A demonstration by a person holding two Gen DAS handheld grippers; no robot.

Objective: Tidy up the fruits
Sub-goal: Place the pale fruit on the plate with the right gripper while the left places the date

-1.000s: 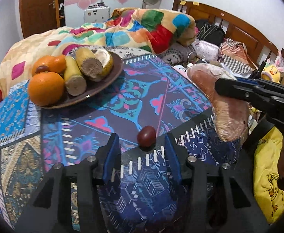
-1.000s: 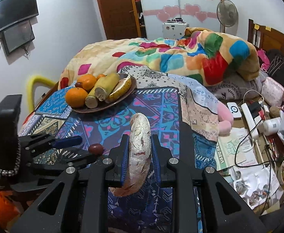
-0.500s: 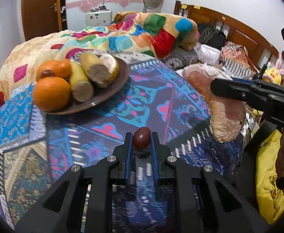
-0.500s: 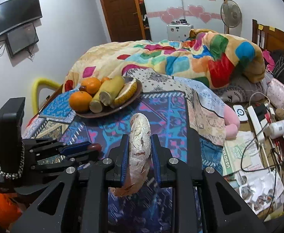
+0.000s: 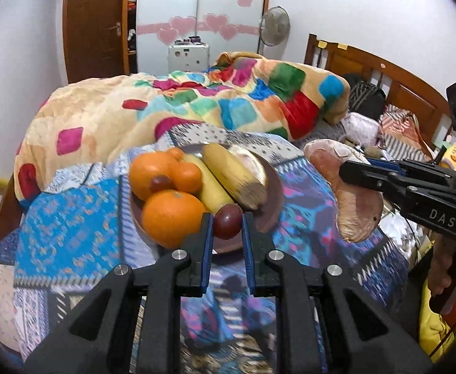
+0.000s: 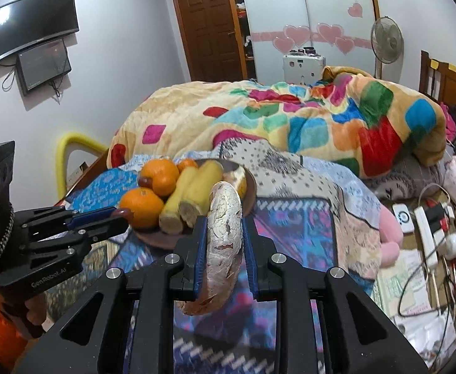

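Note:
My left gripper (image 5: 226, 227) is shut on a small dark red fruit (image 5: 227, 225) and holds it above the near rim of the brown plate (image 5: 273, 199). The plate holds oranges (image 5: 172, 216), bananas (image 5: 232, 176) and another small dark fruit (image 5: 161, 182). My right gripper (image 6: 225, 237) is shut on a long pale brown sweet potato (image 6: 225, 237), held upright in the air just right of the plate (image 6: 249, 199). The left gripper (image 6: 120, 215) shows in the right wrist view beside the front orange (image 6: 142, 207). The sweet potato (image 5: 349, 199) also shows in the left wrist view.
The plate stands on a patterned blue cloth (image 5: 62, 240) over the bed end. A colourful quilt (image 5: 215, 103) is heaped behind it. Cables, a power strip (image 6: 426, 230) and clutter lie to the right. A wooden headboard (image 5: 393, 81) stands at far right.
My left gripper closed on the small red fruit, lifted it off the cloth and carried it up to the plate. My right gripper moved closer to the plate with the sweet potato.

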